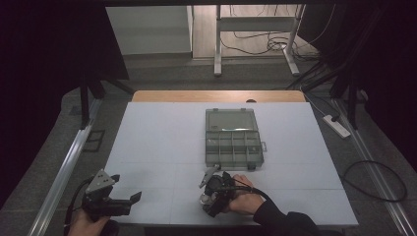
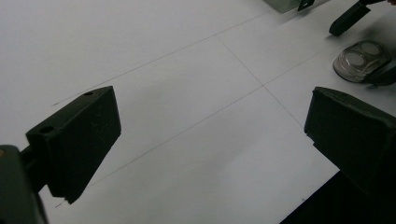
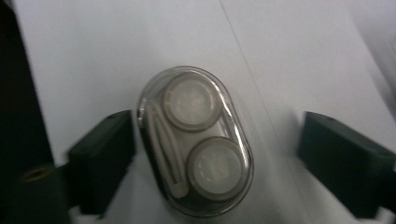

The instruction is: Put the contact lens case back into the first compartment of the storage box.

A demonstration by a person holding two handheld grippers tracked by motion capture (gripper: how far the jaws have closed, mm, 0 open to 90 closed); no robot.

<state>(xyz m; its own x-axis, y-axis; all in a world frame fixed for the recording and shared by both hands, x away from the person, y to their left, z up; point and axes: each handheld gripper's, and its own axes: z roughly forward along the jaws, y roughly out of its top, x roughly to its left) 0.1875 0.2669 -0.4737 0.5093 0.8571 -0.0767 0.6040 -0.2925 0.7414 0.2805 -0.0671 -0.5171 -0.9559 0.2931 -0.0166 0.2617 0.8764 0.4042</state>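
A small clear oval case (image 3: pixel 196 140) holding two round white caps and a thin white tool lies flat on the white table. My right gripper (image 3: pixel 219 156) points down over it with a jaw on either side. The left jaw sits against the case's edge, and the right jaw stands clear of it with a wide gap. In the high view this gripper (image 1: pixel 209 196) is near the table's front edge, right of centre, with the case (image 1: pixel 205 199) under it. My left gripper (image 1: pixel 130 202) hovers at the front left, open and holding nothing (image 2: pixel 215 140). The case (image 2: pixel 362 59) also appears far right in its view.
A grey compartment box (image 1: pixel 231 135) with its lid folded back lies mid-table, beyond the right gripper. The white table top (image 1: pixel 157 147) stretches wide to the left. Cables and a power strip (image 1: pixel 337 125) lie on the floor to the right.
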